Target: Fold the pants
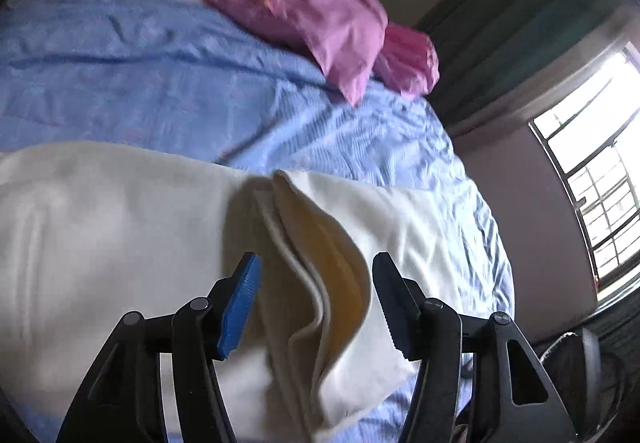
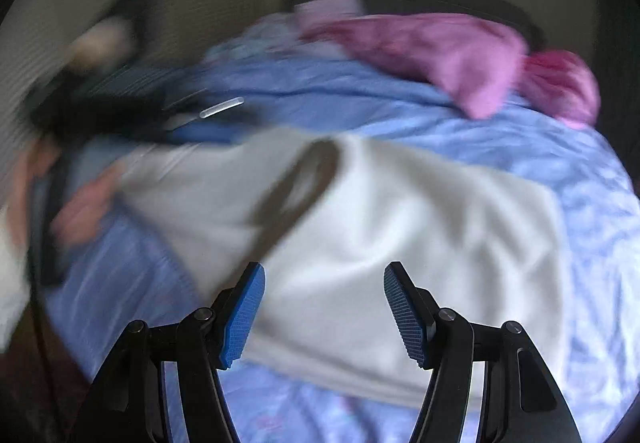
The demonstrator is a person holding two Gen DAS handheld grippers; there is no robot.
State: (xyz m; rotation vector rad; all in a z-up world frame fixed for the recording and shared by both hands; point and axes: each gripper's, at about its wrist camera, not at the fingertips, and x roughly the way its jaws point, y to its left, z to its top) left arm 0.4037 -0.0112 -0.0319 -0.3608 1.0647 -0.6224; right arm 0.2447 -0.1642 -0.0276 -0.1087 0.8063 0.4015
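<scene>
Left wrist view: cream pants [image 1: 120, 227] lie on a blue bedspread [image 1: 160, 83], a raised fold between the spread, untouching pads of the left gripper [image 1: 316, 303]. Right gripper [image 2: 324, 307] hangs spread above them, blurred. Pink pillows [image 1: 296, 11] lie beyond.

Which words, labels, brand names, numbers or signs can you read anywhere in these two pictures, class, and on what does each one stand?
None: no readable text in either view.
The cream pants show no visible label or print.
The blue bedspread has only a faint pattern, no letters.
The pink cloth is plain.
The right wrist view is motion-blurred.
</scene>
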